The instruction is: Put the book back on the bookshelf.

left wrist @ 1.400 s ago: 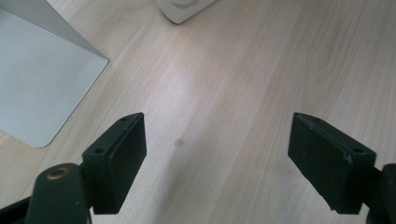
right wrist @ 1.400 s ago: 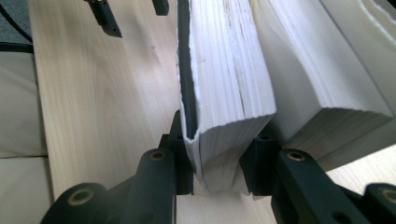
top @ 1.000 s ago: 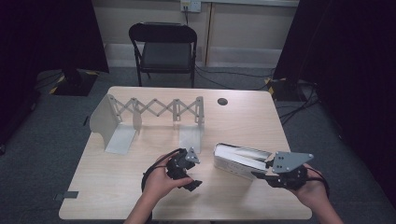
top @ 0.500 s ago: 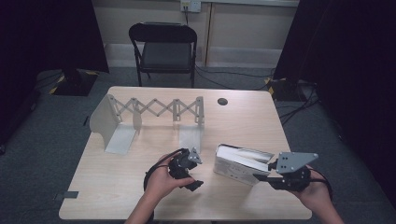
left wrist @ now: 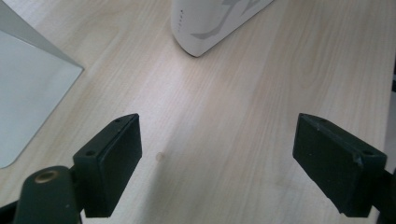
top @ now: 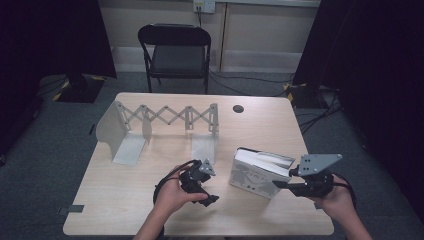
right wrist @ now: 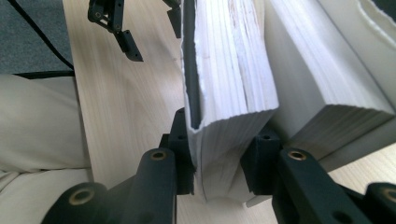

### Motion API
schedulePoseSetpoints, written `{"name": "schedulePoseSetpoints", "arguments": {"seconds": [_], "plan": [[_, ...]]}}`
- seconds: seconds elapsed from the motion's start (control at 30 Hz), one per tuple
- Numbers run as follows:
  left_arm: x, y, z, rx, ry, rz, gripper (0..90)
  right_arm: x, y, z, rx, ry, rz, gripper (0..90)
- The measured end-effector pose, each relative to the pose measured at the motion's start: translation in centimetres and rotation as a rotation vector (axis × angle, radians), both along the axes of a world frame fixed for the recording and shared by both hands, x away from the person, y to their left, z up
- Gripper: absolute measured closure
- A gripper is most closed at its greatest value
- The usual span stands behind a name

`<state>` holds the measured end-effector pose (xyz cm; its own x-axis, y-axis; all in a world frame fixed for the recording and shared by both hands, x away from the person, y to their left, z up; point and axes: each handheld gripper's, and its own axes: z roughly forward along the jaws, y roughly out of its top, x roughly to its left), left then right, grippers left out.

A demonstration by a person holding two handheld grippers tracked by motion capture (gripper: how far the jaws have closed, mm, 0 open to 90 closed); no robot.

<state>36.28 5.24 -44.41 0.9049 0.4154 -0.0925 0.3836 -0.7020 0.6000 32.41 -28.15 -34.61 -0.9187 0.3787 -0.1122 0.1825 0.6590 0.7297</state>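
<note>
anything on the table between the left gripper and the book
Nothing: in the left gripper view, bare wood runs from the open left gripper to the book. The high view agrees.

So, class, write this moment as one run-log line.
left hand-held gripper: open, empty, over table | right hand-held gripper: shut on book | expanding rack: untouched

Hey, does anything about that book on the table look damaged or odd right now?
Yes. The right gripper pinches a wad of the book's pages, bowing them apart from the remaining block.
</note>
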Motion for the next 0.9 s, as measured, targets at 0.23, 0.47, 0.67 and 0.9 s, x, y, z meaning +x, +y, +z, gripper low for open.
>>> {"name": "schedulePoseSetpoints", "arguments": {"seconds": [0.23, 0.47, 0.67, 0.9], "plan": [[-0.1, -0.4, -0.4, 0.019, 0.023, 0.014, 15.2, 1.0, -0.3, 0.1, 0.016, 0.053, -0.017, 68.9], [-0.2, -0.7, -0.1, 0.049, 0.018, 0.006, 16.7, 1.5, -0.6, 0.1, 0.024, 0.069, -0.024, 68.8], [0.2, -0.8, 1.4, 0.066, -0.011, 0.005, 22.7, 1.7, -0.6, 0.0, 0.004, 0.079, -0.038, 68.6], [0.7, -1.3, 3.1, 0.091, -0.030, -0.025, 25.8, 2.0, -0.4, 0.3, -0.030, 0.098, -0.038, 68.7]]}}
